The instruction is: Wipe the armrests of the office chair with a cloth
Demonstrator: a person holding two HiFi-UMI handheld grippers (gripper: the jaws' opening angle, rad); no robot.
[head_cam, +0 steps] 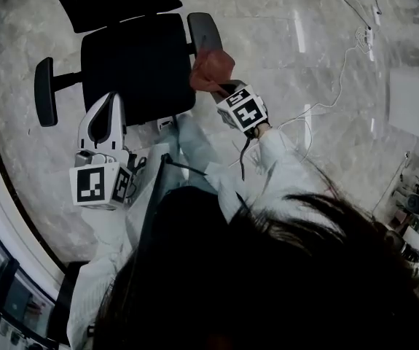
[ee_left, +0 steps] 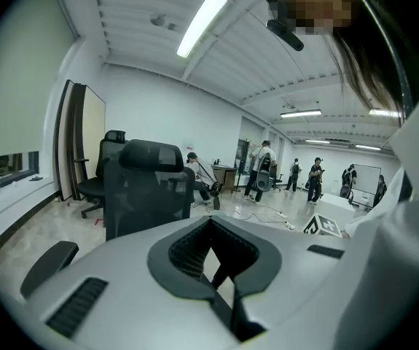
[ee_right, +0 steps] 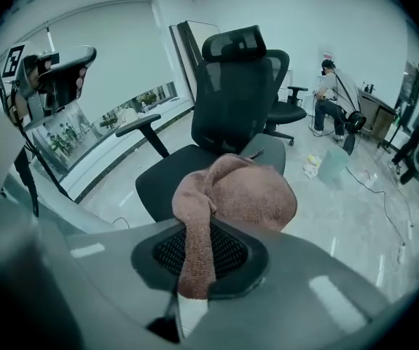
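We pinch the rust-brown terry cloth in the right gripper, at the black office chair's dark right-side armrest (contact unclear). We judge the left-side armrest not yet wiped. The left gripper, jaws pressed together, holds nothing.

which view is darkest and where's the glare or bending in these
Head view: darkest, dim overall, hair blacking out the lower frame, pale glare streaks on the floor. Left gripper view: strong fisheye bending, black corners, ceiling light blown out. Right gripper view: same bending, but evenly lit, cloth sharp.
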